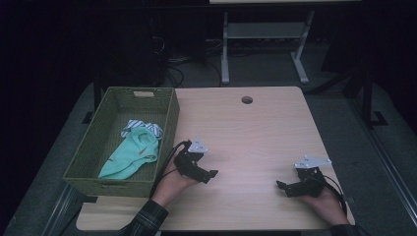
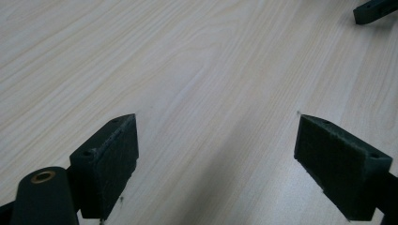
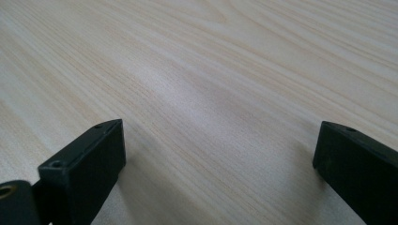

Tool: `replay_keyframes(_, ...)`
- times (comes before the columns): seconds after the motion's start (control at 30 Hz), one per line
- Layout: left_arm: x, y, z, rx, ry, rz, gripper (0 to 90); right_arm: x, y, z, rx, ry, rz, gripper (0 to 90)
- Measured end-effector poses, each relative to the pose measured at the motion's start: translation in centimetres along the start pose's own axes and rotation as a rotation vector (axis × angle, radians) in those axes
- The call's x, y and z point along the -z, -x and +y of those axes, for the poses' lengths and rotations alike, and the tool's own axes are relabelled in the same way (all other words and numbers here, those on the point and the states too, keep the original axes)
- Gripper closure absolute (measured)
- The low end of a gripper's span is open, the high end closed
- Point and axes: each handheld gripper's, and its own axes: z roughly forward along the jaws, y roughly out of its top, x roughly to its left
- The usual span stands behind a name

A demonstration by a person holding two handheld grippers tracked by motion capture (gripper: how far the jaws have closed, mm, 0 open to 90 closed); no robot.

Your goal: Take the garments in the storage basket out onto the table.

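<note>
Item: mint-green garment [image 1: 132, 155], soft knit or jersey by its look, lying crumpled in the woven olive basket [image 1: 88, 147], to the far side of the left gripper [image 1: 196, 169] and outside its jaws. A striped blue-and-white cloth [image 1: 142, 127] lies partly under it at the basket's far end.

Handling, judged: light, limp, no stiffness; will drape and trail when lifted, and may snag on the basket's weave. Not fragile, not slippery. Best hold: a pinch on a raised fold or the thicker edge near the collar-like opening, rather than on a flat single layer.

Markings: a small tan patch on the garment, too small to read. No brand or writing legible anywhere.

Left gripper: in a hand resting on the worktop [image 1: 255, 128], just beside the basket's near corner; jaws spread wide, nothing between them but bare wood grain.

Right gripper [image 1: 300, 184]: in the other hand, well apart from the left gripper toward the worktop's opposite edge; jaws likewise spread and empty.

Worktop: pale wood laminate with a round cable hole [image 1: 247, 100] at the far edge.
</note>
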Motion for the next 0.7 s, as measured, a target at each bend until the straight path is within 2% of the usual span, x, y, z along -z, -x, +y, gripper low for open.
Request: replay_keyframes(0.7,0.91,-0.07,1.01,-0.015,-0.01,0.013,13.5,-0.03,0.04,0.02,0.005,0.002,0.0,2.3)
